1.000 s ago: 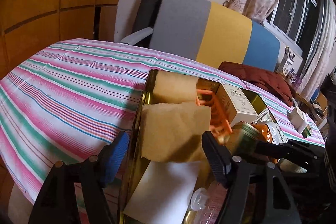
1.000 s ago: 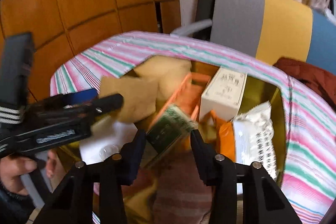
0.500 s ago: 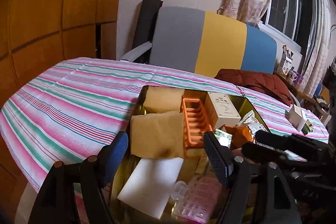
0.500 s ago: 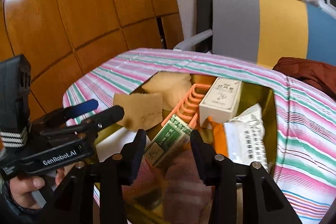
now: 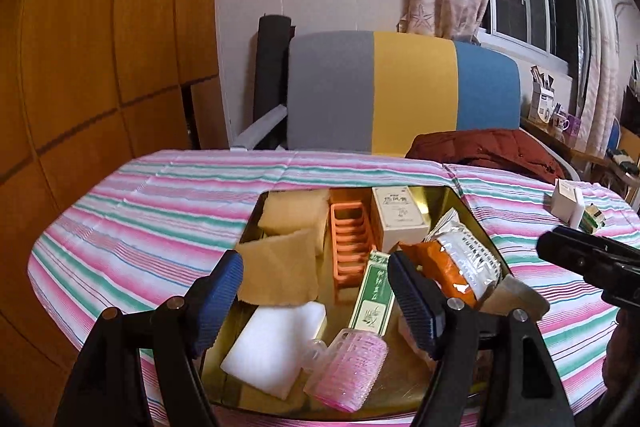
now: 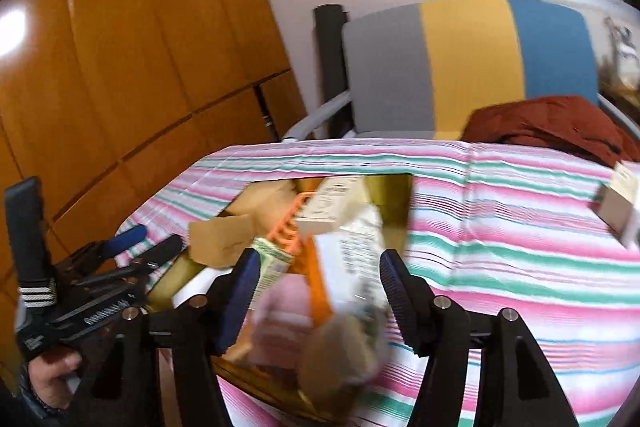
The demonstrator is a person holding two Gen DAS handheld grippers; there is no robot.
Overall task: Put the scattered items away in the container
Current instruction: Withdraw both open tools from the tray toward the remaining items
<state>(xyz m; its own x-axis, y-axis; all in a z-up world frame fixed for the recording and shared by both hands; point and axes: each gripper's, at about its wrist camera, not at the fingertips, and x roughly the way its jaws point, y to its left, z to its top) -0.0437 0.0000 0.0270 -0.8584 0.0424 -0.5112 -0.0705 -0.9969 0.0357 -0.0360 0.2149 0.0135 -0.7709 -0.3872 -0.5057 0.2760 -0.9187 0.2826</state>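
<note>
1. The gold tin (image 5: 472, 223) sits in the lower middle of the left wrist view on the striped worktop (image 5: 160, 211). It already holds brown cloths, an orange rack (image 5: 350, 247), a white carton (image 5: 398, 217), a green box (image 5: 374, 293), a foil packet (image 5: 464, 267), a white sponge (image 5: 272, 343) and a pink roller (image 5: 348, 367).
2. What remains outside the tin, as far as can be seen, is the small white box (image 5: 566, 201) at the right edge of the left wrist view. A smaller green-and-white item (image 5: 594, 219) lies touching it on the far side.
3. In the right wrist view that small white box (image 6: 618, 209) lies at the far right edge, well apart from the tin (image 6: 394, 195) across bare striped cloth. The picture is blurred, so its long axis cannot be told there.
4. The right gripper (image 6: 314, 291) has its jaws opening, with nothing pressed between them; the tin's blurred contents lie below the gap.
5. The left gripper (image 5: 316, 297) stands wide above the tin, holding nothing.
6. By my reading the right gripper is the nearer hand: its dark body (image 5: 588, 263) shows just below the small white box in the left wrist view, while the left gripper is over the tin's left half.
7. The next reach likely runs rightward, away from the tin.
</note>
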